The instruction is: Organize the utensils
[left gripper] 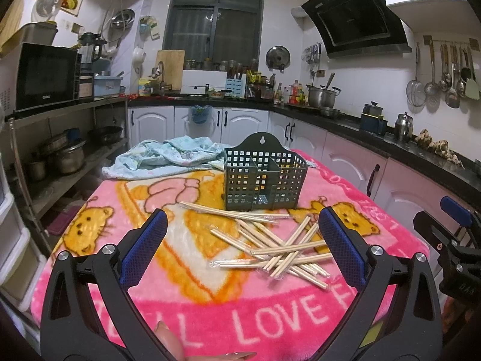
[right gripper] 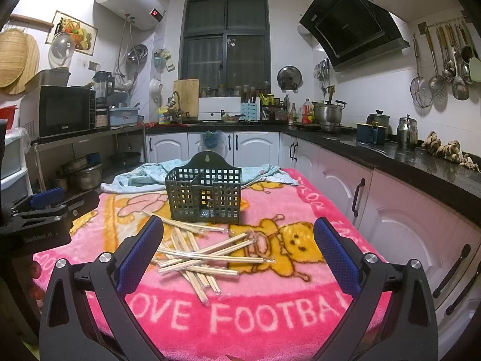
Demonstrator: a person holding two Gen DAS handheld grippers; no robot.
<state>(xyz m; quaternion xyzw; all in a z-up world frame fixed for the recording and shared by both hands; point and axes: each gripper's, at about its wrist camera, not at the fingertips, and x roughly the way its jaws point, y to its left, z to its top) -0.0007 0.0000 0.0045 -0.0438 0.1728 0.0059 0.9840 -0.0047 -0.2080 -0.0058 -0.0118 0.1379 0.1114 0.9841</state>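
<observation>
both grippers' fingers apart above chopsticks (left gripper: pixel 270 249), apparently wrapped, before caddy (left gripper: pixel 264 177).

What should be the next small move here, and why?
Probably lower the right gripper onto the topmost pair in the pile of wrapped chopsticks and close on it. Both grippers are open and hold nothing, the left gripper too. The green utensil holder stands upright just behind the pile and looks empty, while all the chopsticks lie loose on the pink blanket.
</observation>
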